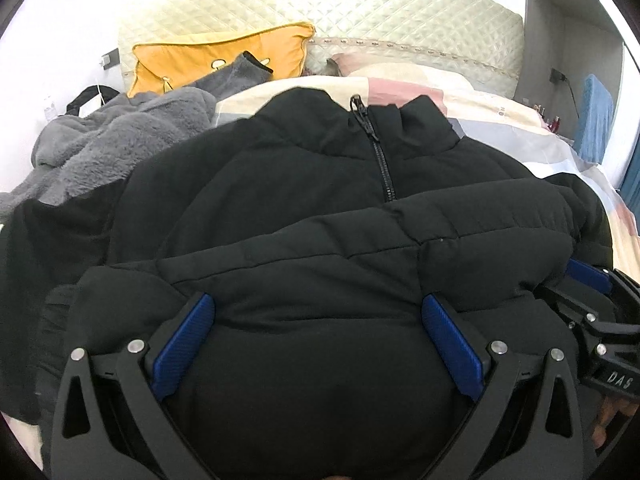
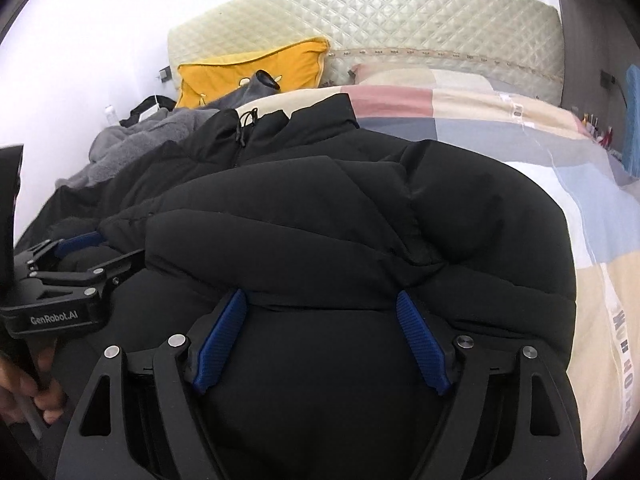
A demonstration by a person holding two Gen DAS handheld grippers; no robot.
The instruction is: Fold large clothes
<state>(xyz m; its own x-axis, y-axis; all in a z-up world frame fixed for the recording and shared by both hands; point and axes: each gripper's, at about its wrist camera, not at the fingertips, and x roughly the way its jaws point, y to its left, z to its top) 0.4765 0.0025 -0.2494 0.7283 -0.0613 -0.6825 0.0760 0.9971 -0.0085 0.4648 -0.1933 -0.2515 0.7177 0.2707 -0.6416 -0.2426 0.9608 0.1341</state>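
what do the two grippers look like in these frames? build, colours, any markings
Both are matte black linkage frames with silver pivot pins and triangular cut-outs, and ribbed blue pads on the fingers. Left gripper carries white "GenRobot.AI" lettering on its side, seen from the right wrist. Right gripper shows "DAS" on its body, seen from the left wrist. No cables or sleeves visible.

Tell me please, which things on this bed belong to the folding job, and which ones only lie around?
Part of the job:
- black puffer jacket
- left gripper, jaws wide around the jacket's bulk
- right gripper, jaws wide around it too

Just lying about:
- grey fleece garment
- yellow cushion
- patchwork bed cover
- quilted headboard
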